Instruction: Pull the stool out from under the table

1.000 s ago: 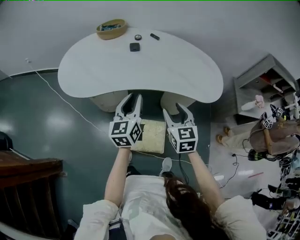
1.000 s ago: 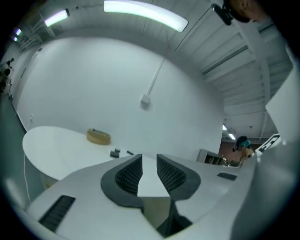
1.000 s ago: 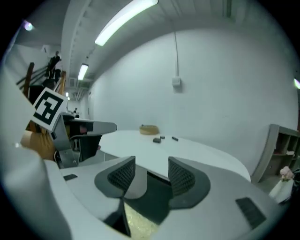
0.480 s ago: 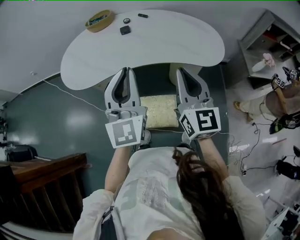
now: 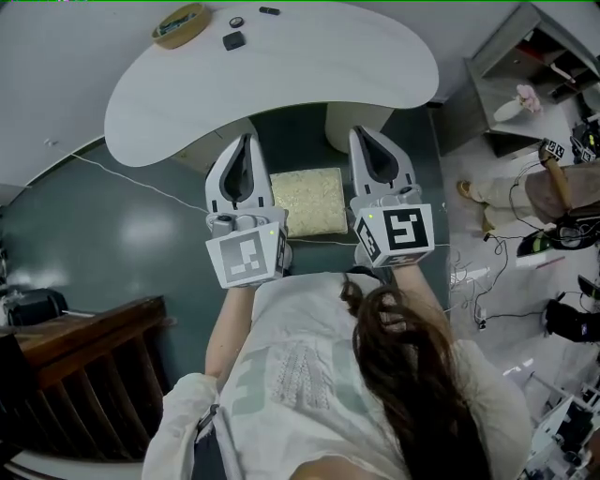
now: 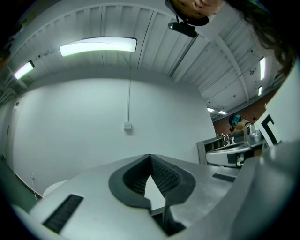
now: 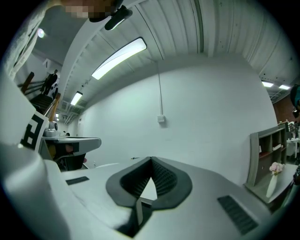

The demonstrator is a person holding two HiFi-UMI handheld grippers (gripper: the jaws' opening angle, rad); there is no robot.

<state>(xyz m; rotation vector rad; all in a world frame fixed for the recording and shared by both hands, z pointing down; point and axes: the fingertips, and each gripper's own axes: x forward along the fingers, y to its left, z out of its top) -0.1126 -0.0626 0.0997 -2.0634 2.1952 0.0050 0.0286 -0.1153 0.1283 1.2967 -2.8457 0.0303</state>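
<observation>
Head view: one stool (image 5: 307, 201), two grippers (image 5: 247, 141) (image 5: 360, 133)

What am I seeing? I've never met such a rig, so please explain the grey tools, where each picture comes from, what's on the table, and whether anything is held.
A person holds two hand-held clamps. The head view looks down from a camera on the person's head: left gripper, right gripper, a white table with a bowl and small dark items, and the stool on the floor. The other two views look along each gripper's own jaws. Both are shut and hold nothing.
</observation>
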